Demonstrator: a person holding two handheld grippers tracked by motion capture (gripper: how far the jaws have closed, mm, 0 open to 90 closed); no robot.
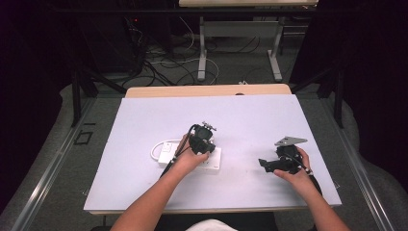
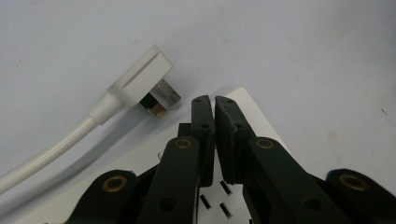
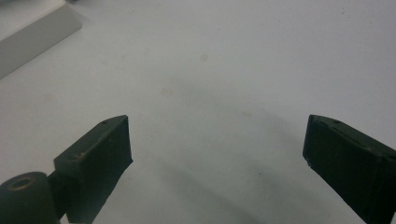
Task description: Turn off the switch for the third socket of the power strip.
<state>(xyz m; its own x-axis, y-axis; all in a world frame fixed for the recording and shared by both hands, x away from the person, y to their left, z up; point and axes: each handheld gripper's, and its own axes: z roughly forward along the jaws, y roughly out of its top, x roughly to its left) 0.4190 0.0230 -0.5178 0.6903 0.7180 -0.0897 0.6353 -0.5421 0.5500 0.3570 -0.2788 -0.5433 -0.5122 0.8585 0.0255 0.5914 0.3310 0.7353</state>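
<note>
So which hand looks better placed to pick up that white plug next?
The left. The left gripper hovers over the power strip, jaws shut and empty, beside the white plug. The right gripper, jaws open, sits off to the side over bare table.

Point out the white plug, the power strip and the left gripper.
white plug [image 2: 140, 81], left gripper view, on its flat white housing.
power strip [image 2: 250, 100], left gripper view, on its white corner past the jaws.
left gripper [image 2: 214, 103], left gripper view, between its closed fingertips.

No readable text, label, brand or number on any surface, near or far
</note>
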